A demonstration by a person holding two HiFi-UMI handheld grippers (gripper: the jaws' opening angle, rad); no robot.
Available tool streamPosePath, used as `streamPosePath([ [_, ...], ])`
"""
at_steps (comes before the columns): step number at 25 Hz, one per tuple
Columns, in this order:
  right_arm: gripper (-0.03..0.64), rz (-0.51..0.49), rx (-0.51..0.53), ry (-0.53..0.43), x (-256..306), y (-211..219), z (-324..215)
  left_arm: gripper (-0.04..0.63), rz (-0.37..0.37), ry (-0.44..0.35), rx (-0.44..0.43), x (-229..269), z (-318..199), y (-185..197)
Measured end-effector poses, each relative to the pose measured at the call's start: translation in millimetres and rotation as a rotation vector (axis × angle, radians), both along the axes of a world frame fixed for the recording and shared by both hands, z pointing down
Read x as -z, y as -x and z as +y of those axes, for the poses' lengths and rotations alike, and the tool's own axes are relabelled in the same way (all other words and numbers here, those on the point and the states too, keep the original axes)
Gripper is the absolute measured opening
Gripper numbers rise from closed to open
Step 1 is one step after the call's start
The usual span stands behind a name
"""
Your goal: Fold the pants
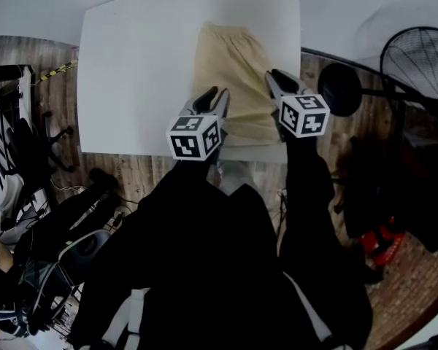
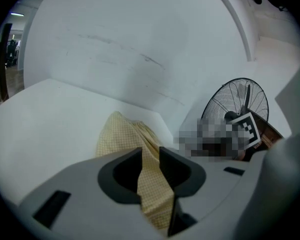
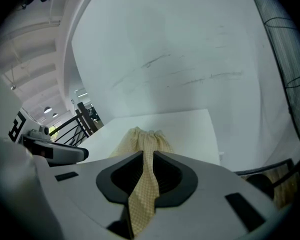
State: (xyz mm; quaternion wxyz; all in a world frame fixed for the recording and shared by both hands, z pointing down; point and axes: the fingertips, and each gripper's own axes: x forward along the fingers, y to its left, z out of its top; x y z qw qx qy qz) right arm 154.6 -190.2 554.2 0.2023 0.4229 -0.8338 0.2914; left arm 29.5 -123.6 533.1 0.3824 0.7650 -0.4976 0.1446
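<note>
Left gripper [image 1: 214, 93] sits at centre of head view, at the lower left corner of the pants [image 1: 230, 71]. Left gripper view: left gripper [image 2: 150, 151] has jaws narrow, closed on a strip of pale yellow checked cloth. Cloth runs from the jaws up-frame to the rest of the pants [image 2: 122, 134] on the table [image 2: 40, 124].

Table [image 1: 131, 71]: white, fills upper centre of head view. Its left half is bare. Pants lie on its right half, lengthwise, gathered waistband toward top of frame, other end at the lower table edge by both grippers.

Right gripper [image 1: 276, 75] is right of centre, at the right edge of the pants, slightly higher in frame than the left one. Right gripper view: right gripper [image 3: 148, 154] has jaws nearly together, pinching a narrow fold of the same cloth. Fold leads up-frame to the pants [image 3: 140, 136]; waistband shows at mid-frame on the table [image 3: 190, 126].

Dark sleeves run from both grippers to bottom of head view.

Fan [image 1: 416, 60] stands at upper right of head view, off the table, over wood floor. It also shows at right in the left gripper view [image 2: 235, 101].
</note>
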Motion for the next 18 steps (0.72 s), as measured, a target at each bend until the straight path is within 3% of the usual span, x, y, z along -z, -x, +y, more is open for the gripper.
streamPosePath([
  [8, 0.046, 0.032, -0.018, -0.019, 1, 21, -26, 0.098, -0.057, -0.035, 0.033, 0, -46, 43],
  [18, 0.046, 0.108, -0.038, 0.013, -21, 32, -56, 0.098, -0.089, -0.009, 0.028, -26, -93, 81],
])
